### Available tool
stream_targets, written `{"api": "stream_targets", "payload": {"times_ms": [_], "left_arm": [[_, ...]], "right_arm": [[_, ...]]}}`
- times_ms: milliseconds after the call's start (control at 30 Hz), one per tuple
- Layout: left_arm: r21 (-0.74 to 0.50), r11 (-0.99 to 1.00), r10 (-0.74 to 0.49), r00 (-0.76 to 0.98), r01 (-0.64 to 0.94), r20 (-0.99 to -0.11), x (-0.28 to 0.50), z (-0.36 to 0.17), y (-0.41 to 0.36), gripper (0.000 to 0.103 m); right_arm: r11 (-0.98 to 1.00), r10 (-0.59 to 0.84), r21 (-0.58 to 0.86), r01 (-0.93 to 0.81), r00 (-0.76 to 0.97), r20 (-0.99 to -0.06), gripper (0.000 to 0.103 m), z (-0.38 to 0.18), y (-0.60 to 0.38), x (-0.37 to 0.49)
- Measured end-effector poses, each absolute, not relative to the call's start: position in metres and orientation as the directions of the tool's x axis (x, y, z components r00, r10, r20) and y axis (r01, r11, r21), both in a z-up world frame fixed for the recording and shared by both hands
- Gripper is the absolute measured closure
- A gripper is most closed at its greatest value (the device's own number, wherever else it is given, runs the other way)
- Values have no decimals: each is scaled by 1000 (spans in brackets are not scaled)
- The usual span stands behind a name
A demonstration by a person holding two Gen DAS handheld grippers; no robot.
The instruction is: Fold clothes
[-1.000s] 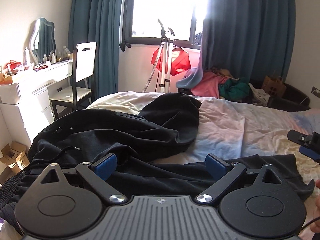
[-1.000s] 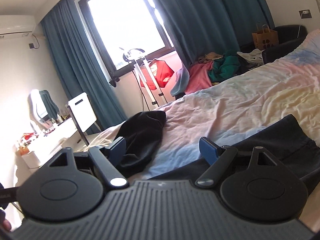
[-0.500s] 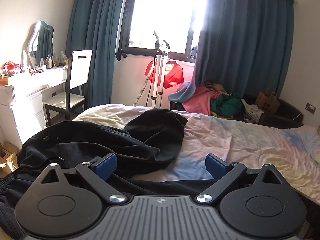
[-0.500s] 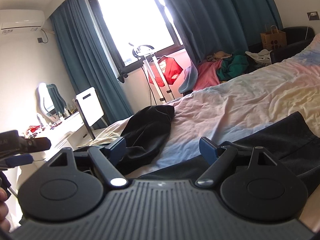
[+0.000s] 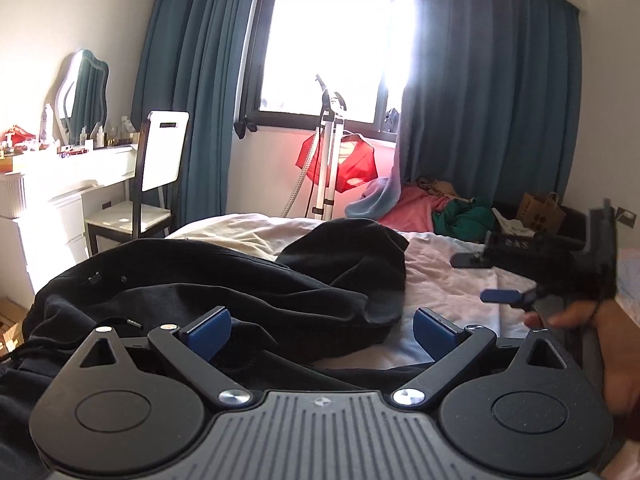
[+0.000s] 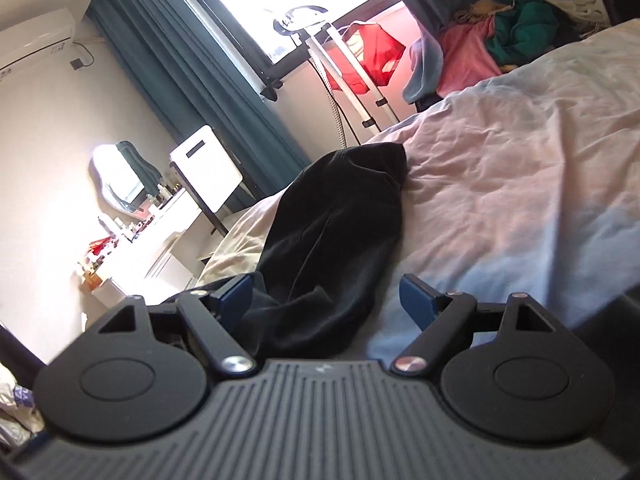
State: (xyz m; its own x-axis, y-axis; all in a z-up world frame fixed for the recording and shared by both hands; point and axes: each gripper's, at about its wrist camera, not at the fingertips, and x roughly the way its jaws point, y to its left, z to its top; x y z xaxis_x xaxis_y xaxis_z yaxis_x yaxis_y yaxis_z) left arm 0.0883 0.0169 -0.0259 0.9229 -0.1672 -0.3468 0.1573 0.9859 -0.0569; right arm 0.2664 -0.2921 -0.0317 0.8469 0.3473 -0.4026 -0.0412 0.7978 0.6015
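A: Where does the black garment (image 5: 224, 284) lie from the two grippers?

B: It sprawls over the near left part of the bed (image 5: 448, 280), its long axis running from near left toward the far middle, ending in a rounded lobe. The left gripper (image 5: 322, 330) hovers right over its near folds, so that one looks nearer. The right gripper (image 6: 326, 298) points at the far lobe (image 6: 340, 216) from the right side.

A: Are either of them holding cloth?

B: No. The left gripper's jaws are spread wide, with dark fabric under and between them but nothing pinched. The right gripper's jaws are equally wide; its left finger (image 6: 236, 296) sits just beside the fabric, though I cannot tell whether it touches.

A: So the next move?

B: Probably closing on an edge, left side first.
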Motion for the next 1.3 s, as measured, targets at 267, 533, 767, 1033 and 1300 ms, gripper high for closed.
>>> {"api": "stream_targets", "payload": {"times_ms": [267, 533, 767, 1033, 1300], "left_arm": [[-164, 981, -157, 911, 101, -381, 153, -65, 45, 5], [-238, 961, -223, 905, 142, -361, 181, -89, 44, 5], [-225, 956, -256, 915, 190, -313, 168, -80, 42, 5], [-286, 935, -293, 912, 211, -286, 135, -59, 52, 5], [-351, 919, -303, 890, 180, -339, 116, -56, 59, 5]], "right_arm": [[849, 205, 521, 88, 854, -478, 21, -79, -274, 435], [910, 84, 387, 148, 849, -521, 73, -96, -256, 500], [938, -110, 260, 229, 909, -403, 88, -32, -256, 429], [872, -284, 288, 395, 889, -359, 85, 4, -349, 294], [641, -63, 652, 405, 875, -481, 75, -73, -418, 190]]}}
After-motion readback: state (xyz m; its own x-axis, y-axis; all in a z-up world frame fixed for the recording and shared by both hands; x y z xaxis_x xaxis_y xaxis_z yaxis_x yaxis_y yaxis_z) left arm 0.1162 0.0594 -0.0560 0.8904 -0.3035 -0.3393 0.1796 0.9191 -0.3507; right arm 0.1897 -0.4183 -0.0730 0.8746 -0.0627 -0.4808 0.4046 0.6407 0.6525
